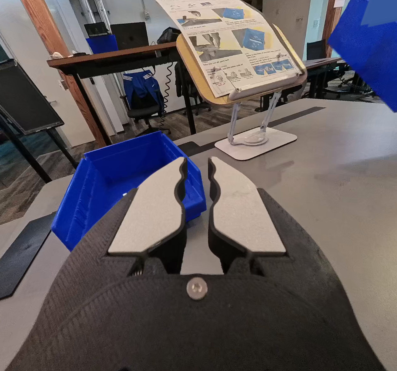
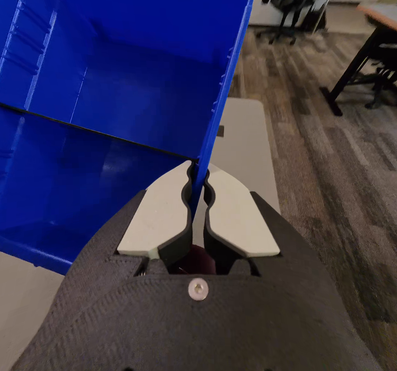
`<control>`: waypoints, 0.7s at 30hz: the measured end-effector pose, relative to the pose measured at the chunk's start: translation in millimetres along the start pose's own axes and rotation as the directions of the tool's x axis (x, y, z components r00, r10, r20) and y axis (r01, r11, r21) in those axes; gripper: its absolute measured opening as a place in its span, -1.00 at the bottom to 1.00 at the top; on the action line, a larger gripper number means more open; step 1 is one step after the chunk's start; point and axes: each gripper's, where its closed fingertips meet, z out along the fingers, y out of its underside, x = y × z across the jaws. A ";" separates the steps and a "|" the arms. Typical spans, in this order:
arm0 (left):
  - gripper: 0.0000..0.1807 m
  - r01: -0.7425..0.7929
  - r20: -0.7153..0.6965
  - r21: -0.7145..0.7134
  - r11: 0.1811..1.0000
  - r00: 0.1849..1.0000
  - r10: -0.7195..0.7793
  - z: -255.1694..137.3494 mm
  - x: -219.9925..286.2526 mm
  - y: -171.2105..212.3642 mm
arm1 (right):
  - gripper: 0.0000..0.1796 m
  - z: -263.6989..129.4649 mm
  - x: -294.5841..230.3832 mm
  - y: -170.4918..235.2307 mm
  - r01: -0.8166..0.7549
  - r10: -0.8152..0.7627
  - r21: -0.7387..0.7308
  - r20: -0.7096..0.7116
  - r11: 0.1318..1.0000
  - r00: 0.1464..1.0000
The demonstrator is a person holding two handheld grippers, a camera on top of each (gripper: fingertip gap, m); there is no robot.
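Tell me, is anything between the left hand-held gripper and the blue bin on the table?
Nothing visible. The left hand-held gripper is open just above the small blue bin on the grey table, with only air between.

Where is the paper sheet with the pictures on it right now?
In the left wrist view, the instruction sheet is clipped to a tilted stand on the grey table, beyond and right of the blue bin.
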 end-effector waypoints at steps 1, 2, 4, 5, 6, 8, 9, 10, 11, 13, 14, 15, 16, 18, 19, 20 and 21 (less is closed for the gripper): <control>-0.81 0.006 -0.001 -0.008 1.000 1.000 -0.006 0.7 -0.5 3.2 | -0.94 10.8 -1.4 7.0 0.007 -0.006 -0.038 0.016 0.999 1.000; -0.81 0.011 -0.003 -0.014 1.000 1.000 -0.011 1.2 -0.7 6.0 | -0.94 21.5 -3.3 13.2 0.018 -0.016 -0.070 0.030 0.997 0.999; -0.81 0.023 0.000 -0.019 1.000 1.000 -0.023 1.4 -2.2 9.8 | -0.94 42.3 -6.0 25.1 0.039 -0.032 -0.133 0.054 0.990 0.998; -0.81 0.028 0.004 -0.022 0.999 1.000 -0.028 1.3 -3.6 11.5 | -0.94 51.9 -6.7 30.5 0.042 -0.032 -0.164 0.064 0.986 0.997; -0.81 0.033 0.008 -0.030 0.999 0.999 -0.032 1.7 -5.2 13.6 | -0.94 61.0 -6.6 35.0 0.046 -0.032 -0.191 0.071 0.981 0.997; -0.81 0.041 0.010 -0.054 0.998 0.999 -0.041 2.7 -8.0 19.3 | -0.94 77.5 -5.5 42.6 0.052 -0.033 -0.241 0.080 0.969 0.996; -0.81 0.044 0.005 -0.066 0.997 0.999 -0.044 3.3 -8.8 21.9 | -0.94 84.9 -5.0 46.2 0.057 -0.035 -0.266 0.086 0.962 0.996; -0.81 0.046 0.011 -0.072 0.996 0.999 -0.045 3.2 -10.9 23.7 | -0.94 91.7 -4.0 50.3 0.058 -0.032 -0.294 0.094 0.954 0.995; -0.80 0.047 0.027 -0.070 0.996 0.999 -0.045 2.5 -14.4 24.4 | -0.94 98.3 -3.0 54.8 0.058 -0.025 -0.322 0.104 0.945 0.994; -0.79 0.064 0.036 -0.076 0.995 0.997 -0.061 2.4 -19.6 27.1 | -0.95 110.7 -0.6 62.0 0.058 -0.016 -0.363 0.116 0.930 0.993; -0.77 0.076 0.042 -0.081 0.994 0.996 -0.072 2.6 -22.4 29.1 | -0.95 116.1 -0.1 64.6 0.044 0.004 -0.382 0.123 0.923 0.992; -0.77 0.083 0.048 -0.081 0.993 0.996 -0.079 2.6 -25.1 30.1 | -0.94 120.9 0.3 66.5 0.033 0.023 -0.402 0.133 0.915 0.991; -0.77 0.087 0.052 -0.084 0.993 0.995 -0.083 2.7 -27.3 31.4 | -0.94 125.5 1.0 68.1 0.029 0.033 -0.422 0.138 0.906 0.990; -0.75 0.089 0.065 -0.096 0.991 0.994 -0.083 3.4 -32.3 34.5 | -0.94 134.0 3.3 71.5 0.032 0.040 -0.467 0.143 0.884 0.989; -0.75 0.091 0.068 -0.101 0.991 0.994 -0.084 3.8 -34.1 35.7 | -0.94 138.2 4.5 73.1 0.031 0.045 -0.486 0.144 0.873 0.989; -0.75 0.095 0.073 -0.108 0.990 0.993 -0.088 4.3 -36.5 37.5 | -0.94 142.2 5.5 74.3 0.028 0.050 -0.502 0.141 0.864 0.989; -0.74 0.102 0.082 -0.118 0.988 0.992 -0.092 4.6 -39.2 39.5 | -0.94 145.5 6.6 75.2 0.024 0.054 -0.514 0.137 0.857 0.989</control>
